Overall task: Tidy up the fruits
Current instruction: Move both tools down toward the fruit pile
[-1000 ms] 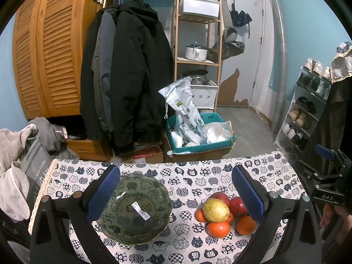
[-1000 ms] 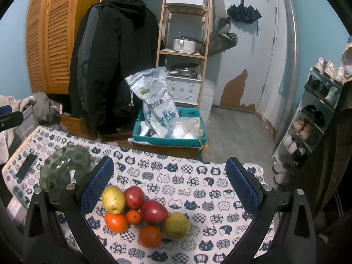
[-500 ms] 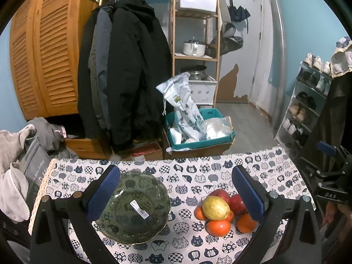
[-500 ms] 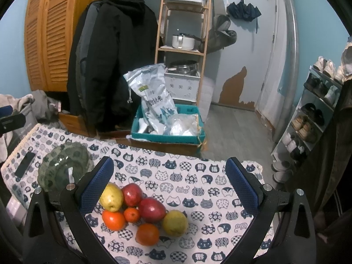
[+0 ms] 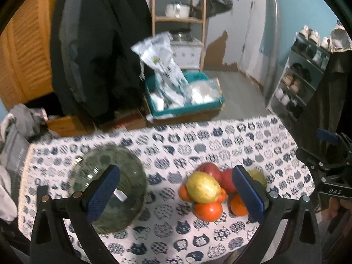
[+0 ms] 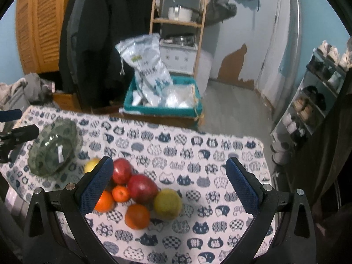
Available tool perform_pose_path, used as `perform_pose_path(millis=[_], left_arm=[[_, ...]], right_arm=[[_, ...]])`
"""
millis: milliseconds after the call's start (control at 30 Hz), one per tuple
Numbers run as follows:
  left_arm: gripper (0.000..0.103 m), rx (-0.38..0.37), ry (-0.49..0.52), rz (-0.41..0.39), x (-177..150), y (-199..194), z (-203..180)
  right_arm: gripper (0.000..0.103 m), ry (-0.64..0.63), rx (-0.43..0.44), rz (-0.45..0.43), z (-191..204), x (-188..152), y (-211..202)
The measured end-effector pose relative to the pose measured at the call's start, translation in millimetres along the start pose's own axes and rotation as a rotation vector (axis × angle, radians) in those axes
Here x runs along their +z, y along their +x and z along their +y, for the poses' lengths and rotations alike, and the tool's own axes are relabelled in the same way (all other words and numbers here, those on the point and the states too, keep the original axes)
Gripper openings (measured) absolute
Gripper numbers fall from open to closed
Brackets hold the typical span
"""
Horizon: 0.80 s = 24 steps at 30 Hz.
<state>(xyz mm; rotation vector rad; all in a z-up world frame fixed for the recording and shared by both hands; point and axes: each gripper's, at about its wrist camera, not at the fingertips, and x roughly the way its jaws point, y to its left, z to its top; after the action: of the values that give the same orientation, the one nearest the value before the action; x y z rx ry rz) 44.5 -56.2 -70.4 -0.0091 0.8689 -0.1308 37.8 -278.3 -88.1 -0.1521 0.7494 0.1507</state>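
Observation:
A heap of fruit lies on the cat-print tablecloth: two red apples, two yellow-green pears, and several oranges. A green glass bowl with a white sticker stands empty to the left of the heap; it also shows in the right wrist view as the bowl. My left gripper hovers open above the table, one finger over the bowl, the other by the fruit. My right gripper is open above the fruit, holding nothing.
Beyond the table's far edge a teal crate with plastic bags sits on the floor, with hung coats and a wooden shelf behind. A shoe rack stands at the right. Clothes lie left of the table.
Both grippers have tipped down and moved closer to the table, so the bowl and fruit look larger and sit higher in each view. Nothing on the table has moved.

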Motion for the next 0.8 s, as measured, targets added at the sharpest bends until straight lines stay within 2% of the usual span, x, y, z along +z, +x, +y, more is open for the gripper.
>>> perform_pose_path(millis=[100, 433, 800], left_arm=[[0.102, -0.019, -0.014, 0.066, -3, 21, -3], [0.102, -0.025, -0.018, 0.198, -13, 79, -11], [0.102, -0.044, -0.024, 0.324, -28, 134, -24]], right_arm=[[0.100, 0.001, 0.001, 0.047, -3, -6, 11], [0.100, 0.036, 0.021, 0.222, -15, -27, 57], [0.100, 0.046, 0.040, 0.351, -18, -52, 104]])
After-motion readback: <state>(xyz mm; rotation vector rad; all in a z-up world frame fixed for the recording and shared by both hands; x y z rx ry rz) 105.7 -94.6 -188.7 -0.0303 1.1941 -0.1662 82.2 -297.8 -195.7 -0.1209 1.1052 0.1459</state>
